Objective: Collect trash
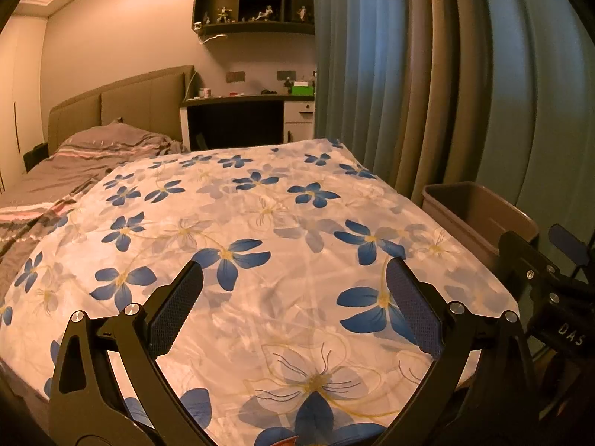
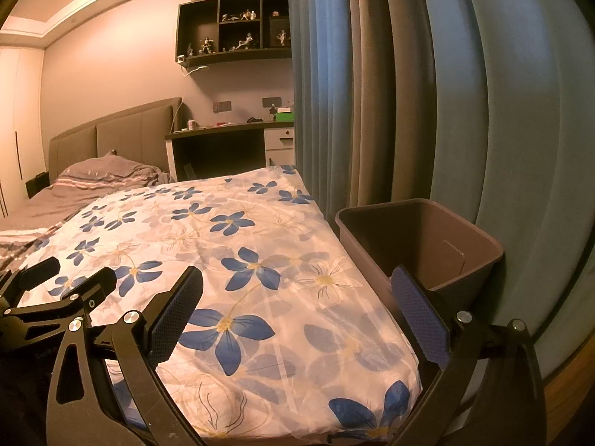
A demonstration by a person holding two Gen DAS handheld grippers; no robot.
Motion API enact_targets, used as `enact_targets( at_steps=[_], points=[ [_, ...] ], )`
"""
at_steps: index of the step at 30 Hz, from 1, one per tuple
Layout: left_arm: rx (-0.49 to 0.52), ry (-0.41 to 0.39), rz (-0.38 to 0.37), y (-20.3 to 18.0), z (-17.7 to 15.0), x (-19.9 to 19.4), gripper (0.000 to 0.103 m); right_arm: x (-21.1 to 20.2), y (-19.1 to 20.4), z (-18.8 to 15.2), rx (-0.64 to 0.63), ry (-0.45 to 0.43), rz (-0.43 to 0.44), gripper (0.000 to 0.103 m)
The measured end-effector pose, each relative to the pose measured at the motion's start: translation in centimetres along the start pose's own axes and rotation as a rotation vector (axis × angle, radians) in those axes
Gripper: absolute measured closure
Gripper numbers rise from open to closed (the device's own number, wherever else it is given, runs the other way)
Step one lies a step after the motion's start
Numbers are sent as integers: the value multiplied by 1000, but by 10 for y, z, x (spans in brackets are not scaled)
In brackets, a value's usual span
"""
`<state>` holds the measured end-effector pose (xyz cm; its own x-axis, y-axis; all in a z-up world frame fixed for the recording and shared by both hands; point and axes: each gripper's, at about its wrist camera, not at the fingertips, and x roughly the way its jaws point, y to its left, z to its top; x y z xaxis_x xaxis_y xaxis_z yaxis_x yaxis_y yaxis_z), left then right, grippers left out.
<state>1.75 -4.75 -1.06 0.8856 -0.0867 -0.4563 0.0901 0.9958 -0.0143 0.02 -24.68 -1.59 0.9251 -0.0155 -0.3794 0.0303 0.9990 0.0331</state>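
Note:
A brown plastic bin (image 2: 427, 238) stands on the floor at the right side of the bed, against the curtain; it also shows in the left wrist view (image 1: 479, 212). My left gripper (image 1: 293, 278) is open and empty above the flowered sheet (image 1: 260, 223). My right gripper (image 2: 297, 282) is open and empty over the sheet's right edge, its right finger in front of the bin. A small orange-red scrap (image 1: 290, 440) peeks out at the bottom edge of the left wrist view. The right gripper shows in the left view (image 1: 550, 278), the left in the right view (image 2: 55, 290).
Blue and grey curtains (image 2: 427, 93) hang along the right. A grey duvet (image 1: 93, 152) and headboard (image 1: 130, 104) lie at the far left. A desk (image 1: 241, 111) with small items and a wall shelf (image 1: 256, 0) stand behind the bed.

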Motion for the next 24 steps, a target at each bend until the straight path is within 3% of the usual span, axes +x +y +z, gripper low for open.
enact_targets(
  at_steps=[24],
  points=[
    [-3,2,-1,-1,0,0,6,0,-1,0,3,-2,2,6]
  ],
)
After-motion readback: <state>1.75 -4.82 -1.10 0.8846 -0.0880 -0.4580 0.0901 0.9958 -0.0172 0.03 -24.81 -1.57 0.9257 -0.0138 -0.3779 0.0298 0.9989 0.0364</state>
